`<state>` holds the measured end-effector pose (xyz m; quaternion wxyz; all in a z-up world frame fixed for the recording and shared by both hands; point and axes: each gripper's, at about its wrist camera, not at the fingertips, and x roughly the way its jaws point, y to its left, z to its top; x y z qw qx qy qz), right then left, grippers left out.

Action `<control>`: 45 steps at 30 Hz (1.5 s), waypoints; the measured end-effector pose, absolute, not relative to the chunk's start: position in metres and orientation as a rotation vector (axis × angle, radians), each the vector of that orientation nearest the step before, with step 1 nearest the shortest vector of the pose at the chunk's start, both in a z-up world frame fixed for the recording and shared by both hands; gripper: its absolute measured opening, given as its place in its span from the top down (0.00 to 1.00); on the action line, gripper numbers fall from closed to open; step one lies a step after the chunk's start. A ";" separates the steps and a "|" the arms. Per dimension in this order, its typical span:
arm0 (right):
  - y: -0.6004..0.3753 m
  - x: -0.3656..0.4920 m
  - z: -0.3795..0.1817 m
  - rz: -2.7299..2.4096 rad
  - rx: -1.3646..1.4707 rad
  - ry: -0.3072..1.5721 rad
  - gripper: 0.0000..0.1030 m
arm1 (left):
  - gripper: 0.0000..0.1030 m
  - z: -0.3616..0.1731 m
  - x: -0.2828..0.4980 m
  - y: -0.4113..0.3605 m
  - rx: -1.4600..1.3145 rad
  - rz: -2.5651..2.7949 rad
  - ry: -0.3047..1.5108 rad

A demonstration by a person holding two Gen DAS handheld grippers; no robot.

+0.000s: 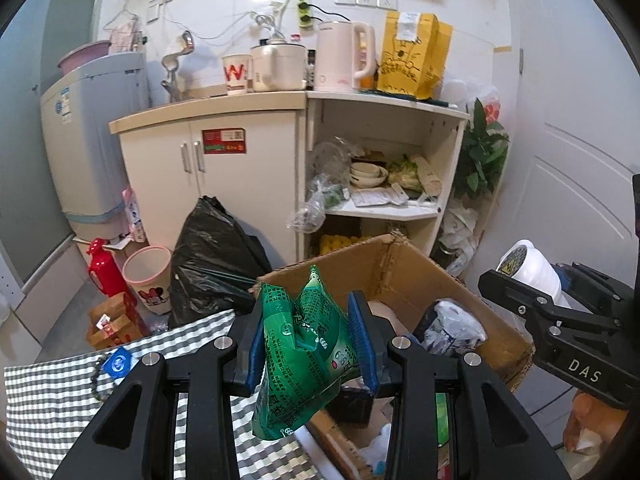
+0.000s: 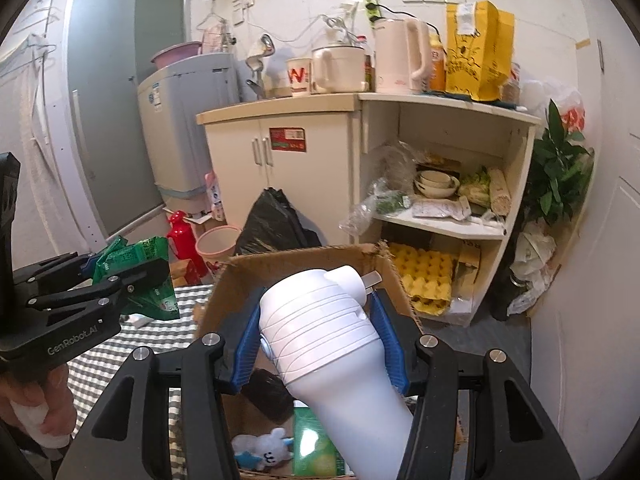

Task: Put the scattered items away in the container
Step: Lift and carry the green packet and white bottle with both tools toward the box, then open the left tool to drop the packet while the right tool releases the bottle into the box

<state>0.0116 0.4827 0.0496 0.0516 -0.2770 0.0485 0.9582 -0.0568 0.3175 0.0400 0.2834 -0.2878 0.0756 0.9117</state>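
while both tools hang above the cardboard box (image 1: 420,280), each clamped on an item. between the blue pads of the left gripper (image 1: 312,344), closed on a crumpled green packet (image 1: 304,344); packet's long axis running up and down, its top corner poking above the pads and its lower end drooping below them. directly under and slightly ahead of those jaws, the box's near-left edge, where it meets the checked tablecloth (image 1: 48,392); packet therefore right at the rim, not clearly over the opening.

between the pads of the right gripper (image 2: 320,332), shut around the ribbed middle of a white plastic bottle-shaped item (image 2: 332,344); long axis tilted, narrow capped end pointing up and away toward the far wall of the box, broad body slanting down toward the camera. squarely below it, the open box interior, so nearer to a clean drop than the left load, by this judgement.

inside the box, in the right view: a small white and blue plush toy (image 2: 260,452), a green carton (image 2: 316,444) and a dark object beside them. in the left view: a crinkled white and dark bag (image 1: 452,324) and a pale rounded item near the far side.

on the cloth, just left of the left tool, a blue sachet (image 1: 117,362) and a string of beads (image 1: 96,376), not yet tidied. at lower left in the right view, a person's hand (image 2: 36,408) gripping the left tool's handle. beyond, a black rubbish bag and a cream cupboard.
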 end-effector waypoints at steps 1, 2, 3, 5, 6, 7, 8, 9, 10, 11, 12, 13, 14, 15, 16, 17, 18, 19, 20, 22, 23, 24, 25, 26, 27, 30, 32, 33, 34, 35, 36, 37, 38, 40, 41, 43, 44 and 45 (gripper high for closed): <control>0.485 0.011 0.048 2.910 -0.850 0.150 0.50 | 0.63 0.038 -0.058 0.322 -0.772 2.431 0.204; 0.488 0.010 0.046 2.905 -0.858 0.152 0.50 | 0.63 0.037 -0.059 0.325 -0.775 2.424 0.204; 0.492 0.009 0.043 2.899 -0.866 0.156 0.50 | 0.63 0.036 -0.060 0.329 -0.780 2.414 0.203; 0.497 0.006 0.039 2.885 -0.882 0.167 0.50 | 0.63 0.031 -0.061 0.338 -0.787 2.395 0.206; 0.500 0.005 0.037 2.873 -0.890 0.178 0.49 | 0.63 0.029 -0.062 0.341 -0.789 2.390 0.210; 0.503 0.004 0.035 2.866 -0.898 0.185 0.49 | 0.63 0.027 -0.062 0.344 -0.792 2.383 0.212; 0.505 0.002 0.033 2.861 -0.911 0.190 0.49 | 0.63 0.024 -0.063 0.349 -0.797 2.372 0.214; 0.507 0.000 0.030 2.858 -0.925 0.192 0.49 | 0.63 0.022 -0.064 0.351 -0.799 2.366 0.215; 0.508 -0.001 0.028 2.855 -0.933 0.191 0.49 | 0.63 0.020 -0.065 0.354 -0.802 2.357 0.217; 0.509 -0.004 0.024 2.850 -0.950 0.189 0.49 | 0.63 0.017 -0.066 0.357 -0.808 2.346 0.220; 0.510 -0.006 0.021 2.848 -0.967 0.188 0.49 | 0.63 0.014 -0.067 0.360 -0.815 2.337 0.224; 0.511 -0.007 0.018 2.847 -0.978 0.188 0.49 | 0.63 0.012 -0.069 0.363 -0.824 2.326 0.228; 0.511 -0.008 0.015 2.846 -0.987 0.187 0.49 | 0.63 0.009 -0.071 0.366 -0.835 2.313 0.231; 0.511 -0.010 0.012 2.844 -1.000 0.186 0.49 | 0.63 0.006 -0.072 0.368 -0.845 2.304 0.234; 0.511 -0.012 0.009 2.841 -1.012 0.189 0.49 | 0.63 0.004 -0.074 0.370 -0.854 2.299 0.238; 0.513 -0.014 0.005 2.832 -1.028 0.198 0.49 | 0.63 0.000 -0.075 0.372 -0.867 2.293 0.244; 0.514 -0.017 0.001 2.824 -1.045 0.203 0.49 | 0.63 -0.002 -0.077 0.373 -0.875 2.285 0.245; 0.514 -0.019 -0.003 2.820 -1.062 0.205 0.49 | 0.63 -0.005 -0.077 0.374 -0.884 2.278 0.246; 0.514 -0.022 -0.006 2.815 -1.077 0.205 0.49 | 0.63 -0.008 -0.079 0.376 -0.894 2.273 0.252; 0.513 -0.025 -0.013 2.803 -1.103 0.195 0.49 | 0.63 -0.014 -0.082 0.379 -0.916 2.260 0.269; 0.512 -0.027 -0.017 2.799 -1.122 0.192 0.49 | 0.63 -0.018 -0.083 0.381 -0.930 2.249 0.274; 0.511 -0.028 -0.020 2.795 -1.136 0.187 0.49 | 0.63 -0.020 -0.084 0.383 -0.941 2.239 0.279; 0.510 -0.030 -0.022 2.788 -1.149 0.175 0.49 | 0.63 -0.024 -0.086 0.385 -0.954 2.228 0.282; 0.509 -0.032 -0.026 2.783 -1.167 0.162 0.49 | 0.63 -0.027 -0.087 0.387 -0.968 2.220 0.289; 0.509 -0.034 -0.028 2.780 -1.180 0.157 0.50 | 0.63 -0.029 -0.088 0.387 -0.977 2.220 0.296; 0.510 -0.039 -0.036 2.765 -1.228 0.151 0.49 | 0.63 -0.038 -0.094 0.390 -1.019 2.205 0.310; 0.509 -0.042 -0.041 2.751 -1.255 0.137 0.50 | 0.63 -0.043 -0.097 0.392 -1.041 2.196 0.320; 0.509 -0.043 -0.043 2.742 -1.269 0.126 0.50 | 0.63 -0.045 -0.098 0.393 -1.049 2.194 0.326; 0.509 -0.045 -0.046 2.734 -1.282 0.116 0.50 | 0.63 -0.047 -0.099 0.394 -1.056 2.192 0.333; 0.509 -0.046 -0.047 2.730 -1.291 0.113 0.50 | 0.63 -0.049 -0.100 0.394 -1.060 2.190 0.334; 0.509 -0.047 -0.048 2.727 -1.295 0.111 0.50 | 0.63 -0.050 -0.100 0.395 -1.064 2.187 0.334; 0.508 -0.047 -0.049 2.725 -1.298 0.109 0.50 | 0.63 -0.051 -0.101 0.395 -1.067 2.186 0.335; 0.509 -0.048 -0.050 2.725 -1.302 0.107 0.50 | 0.63 -0.051 -0.101 0.394 -1.068 2.189 0.334; 0.508 -0.049 -0.050 2.727 -1.308 0.101 0.50 | 0.63 -0.051 -0.101 0.394 -1.068 2.188 0.327; 0.507 -0.049 -0.050 2.731 -1.310 0.101 0.50 | 0.63 -0.050 -0.101 0.394 -1.066 2.189 0.327; 0.505 -0.048 -0.047 2.737 -1.297 0.094 0.50 | 0.63 -0.047 -0.100 0.393 -1.057 2.194 0.324; 0.505 -0.048 -0.045 2.739 -1.287 0.093 0.50 | 0.63 -0.044 -0.100 0.391 -1.049 2.199 0.317; 0.504 -0.047 -0.043 2.744 -1.273 0.095 0.50 | 0.63 -0.042 -0.100 0.390 -1.043 2.204 0.312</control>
